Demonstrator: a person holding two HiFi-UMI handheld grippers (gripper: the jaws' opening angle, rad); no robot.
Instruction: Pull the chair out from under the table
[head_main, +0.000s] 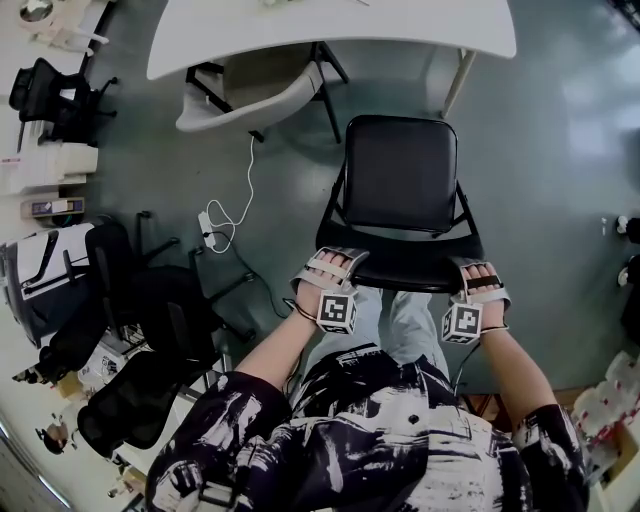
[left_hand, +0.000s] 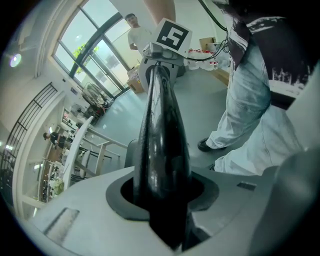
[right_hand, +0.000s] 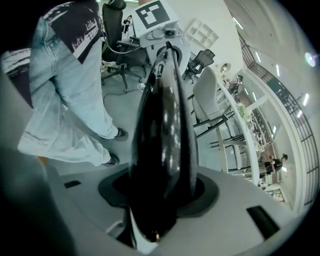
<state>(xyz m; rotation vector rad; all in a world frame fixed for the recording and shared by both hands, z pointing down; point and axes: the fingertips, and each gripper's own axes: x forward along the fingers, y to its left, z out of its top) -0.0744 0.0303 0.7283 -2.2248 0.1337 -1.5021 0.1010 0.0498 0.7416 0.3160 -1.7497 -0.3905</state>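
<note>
The black chair (head_main: 400, 185) stands on the floor in front of the white table (head_main: 330, 25), its seat out from under the tabletop. My left gripper (head_main: 335, 260) straddles the left end of the backrest's top edge (head_main: 400, 272), and my right gripper (head_main: 478, 270) straddles the right end. In the left gripper view the glossy backrest (left_hand: 162, 145) runs between the jaws of the left gripper (left_hand: 165, 200) with dark gaps beside it. The right gripper view shows the same backrest (right_hand: 165, 135) lying loose between the jaws of the right gripper (right_hand: 160, 200). Both grippers are open.
A beige chair (head_main: 250, 95) sits tucked under the table's left part. A white cable and power strip (head_main: 215, 225) lie on the floor left of the black chair. Black office chairs (head_main: 150, 320) crowd the left side. The person's legs (head_main: 400, 325) stand just behind the backrest.
</note>
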